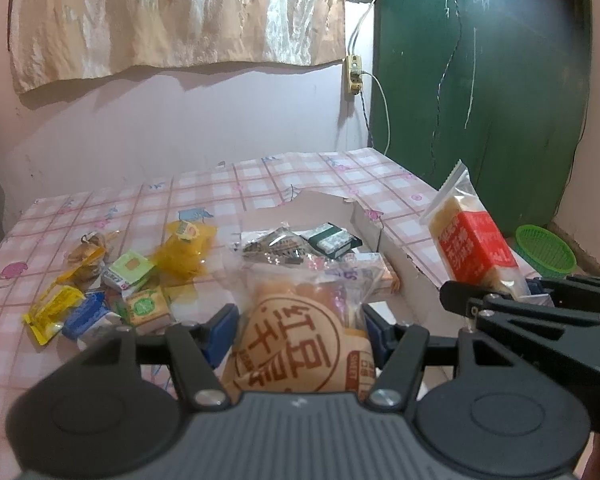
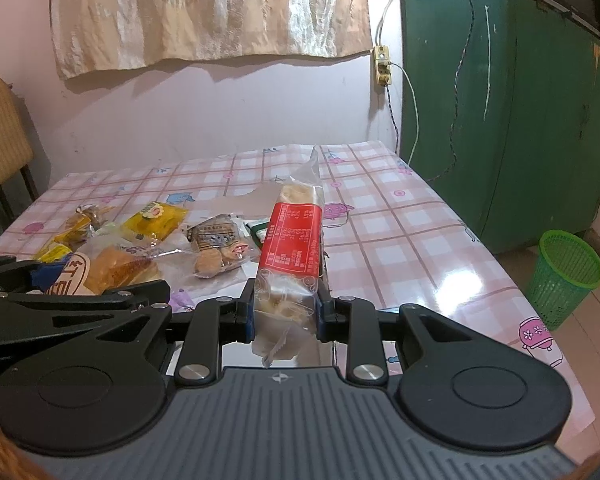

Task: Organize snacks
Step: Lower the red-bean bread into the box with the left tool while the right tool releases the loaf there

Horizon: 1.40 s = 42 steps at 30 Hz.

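Note:
My left gripper [image 1: 300,328] is shut on a clear bread packet [image 1: 296,344] printed with a brown round stamp, held just above the table's near edge. My right gripper [image 2: 286,312] is shut on the lower end of a tall clear cake packet with a red label [image 2: 294,240], which stands upright in it. In the left wrist view that red-labelled packet [image 1: 472,248] hangs to the right of a torn white cardboard box [image 1: 396,248]. The box holds a dark green packet [image 1: 332,240] and a clear biscuit packet [image 1: 272,248]. Loose small snacks [image 1: 112,288] lie left of the box.
The table [image 2: 400,240] has a pink checked plastic cover and stands against a pink wall. A green cabinet [image 2: 500,120] stands to its right, with a green mesh basket [image 2: 564,276] on the floor beside it. A chair [image 2: 0,136] is at far left.

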Each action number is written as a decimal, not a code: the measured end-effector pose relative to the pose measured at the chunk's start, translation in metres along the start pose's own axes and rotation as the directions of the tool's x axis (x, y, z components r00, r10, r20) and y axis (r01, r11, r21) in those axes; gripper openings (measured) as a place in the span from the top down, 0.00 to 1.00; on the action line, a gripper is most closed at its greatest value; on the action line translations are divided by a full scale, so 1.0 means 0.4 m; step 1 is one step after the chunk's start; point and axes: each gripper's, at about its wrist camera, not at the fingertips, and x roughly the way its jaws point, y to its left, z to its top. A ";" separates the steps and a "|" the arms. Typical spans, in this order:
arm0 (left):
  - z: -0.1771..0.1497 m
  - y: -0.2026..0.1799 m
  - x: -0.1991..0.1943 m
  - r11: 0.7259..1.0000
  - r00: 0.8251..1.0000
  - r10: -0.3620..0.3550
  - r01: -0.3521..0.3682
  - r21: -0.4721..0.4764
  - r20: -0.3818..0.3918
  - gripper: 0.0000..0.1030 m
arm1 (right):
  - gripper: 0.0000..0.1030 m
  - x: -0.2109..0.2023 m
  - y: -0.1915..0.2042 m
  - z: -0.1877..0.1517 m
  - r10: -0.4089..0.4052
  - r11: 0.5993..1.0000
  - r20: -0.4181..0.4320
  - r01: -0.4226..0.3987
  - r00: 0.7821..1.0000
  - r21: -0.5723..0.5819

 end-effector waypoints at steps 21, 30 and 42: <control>-0.003 0.010 0.051 0.998 0.998 -0.064 0.063 -0.020 -0.030 0.38 | 0.61 0.055 -0.006 0.003 -0.003 1.000 -0.025 0.003 1.000 -0.009; 0.006 0.016 0.023 0.997 0.997 -0.075 0.075 -0.028 0.003 0.29 | 0.54 0.025 -0.013 0.006 -0.008 1.000 0.008 0.008 1.000 0.013; 0.033 0.083 -0.057 0.998 0.997 0.057 -0.055 -0.040 0.044 0.24 | 0.19 -0.029 0.034 0.030 -0.008 1.000 0.066 0.008 0.998 -0.010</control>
